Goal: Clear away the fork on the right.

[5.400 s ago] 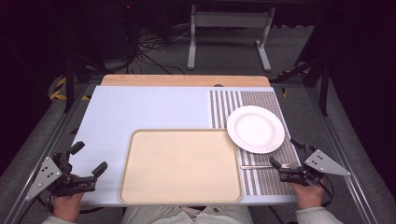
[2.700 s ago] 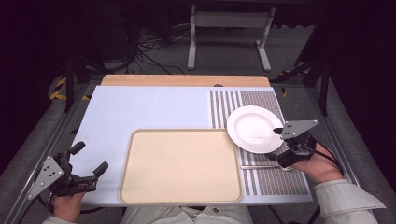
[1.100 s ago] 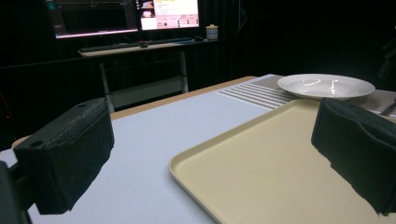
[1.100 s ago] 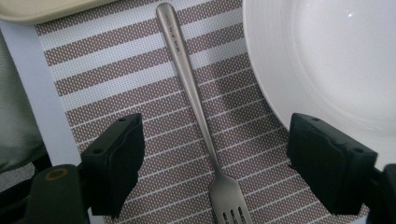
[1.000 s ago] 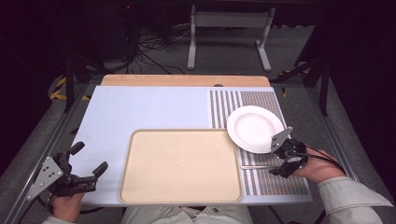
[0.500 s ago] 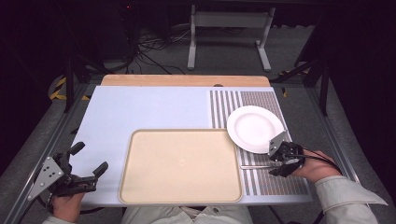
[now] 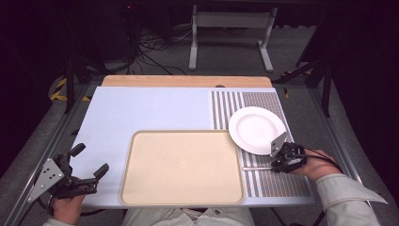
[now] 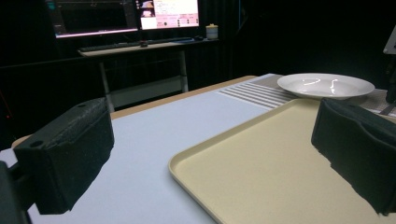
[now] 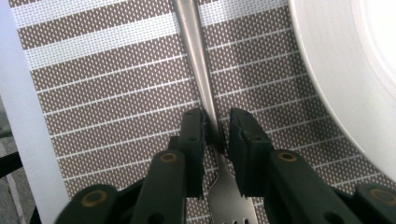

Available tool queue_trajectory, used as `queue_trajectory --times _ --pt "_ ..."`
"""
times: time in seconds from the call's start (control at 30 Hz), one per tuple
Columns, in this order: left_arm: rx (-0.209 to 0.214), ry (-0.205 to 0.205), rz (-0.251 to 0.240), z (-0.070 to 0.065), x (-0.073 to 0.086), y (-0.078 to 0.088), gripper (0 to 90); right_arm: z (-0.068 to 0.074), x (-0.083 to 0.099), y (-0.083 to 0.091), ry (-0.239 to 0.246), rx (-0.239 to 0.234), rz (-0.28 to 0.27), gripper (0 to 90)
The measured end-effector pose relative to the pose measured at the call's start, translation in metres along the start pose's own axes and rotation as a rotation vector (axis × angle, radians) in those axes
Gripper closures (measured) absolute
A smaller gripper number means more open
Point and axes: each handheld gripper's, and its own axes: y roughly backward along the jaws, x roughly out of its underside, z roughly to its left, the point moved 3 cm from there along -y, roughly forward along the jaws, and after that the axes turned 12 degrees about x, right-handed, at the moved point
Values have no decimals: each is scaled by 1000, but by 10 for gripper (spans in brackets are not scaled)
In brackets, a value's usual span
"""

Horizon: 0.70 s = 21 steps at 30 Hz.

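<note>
Striped placemat [image 7: 263,101] on pale blue table [image 7: 155,113], dark cabled floor beyond. Beside plate [image 7: 256,129], right gripper [image 9: 215,133] just closing, pinching fork [image 9: 198,70]. Left gripper [image 7: 89,175] spread.

fork [image 9: 201,74]: in the right hand-held gripper view the handle runs off the top edge and the tine tips off the bottom edge; its neck is partly covered by the two black jaws.
fork in the high view [image 7: 256,167]: a thin bright line on the striped mat near the table's right edge, too small to tell tines from handle.
right hand-held gripper [image 9: 216,130]: the jaws have just been closing on the fork's neck; whether the pads press it cannot be told.
plate [image 9: 345,79]: cut off by the right and top edges.
tray [image 8: 280,168]: its near and right parts run off the picture, partly behind the left hand-held gripper [image 8: 210,158].
</note>
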Motion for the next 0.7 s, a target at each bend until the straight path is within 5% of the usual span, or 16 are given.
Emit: queue_trajectory --times 0.7 --pt "4 10 -8 1 0 0 0 0 -1 -1 61 -10 -7 848"
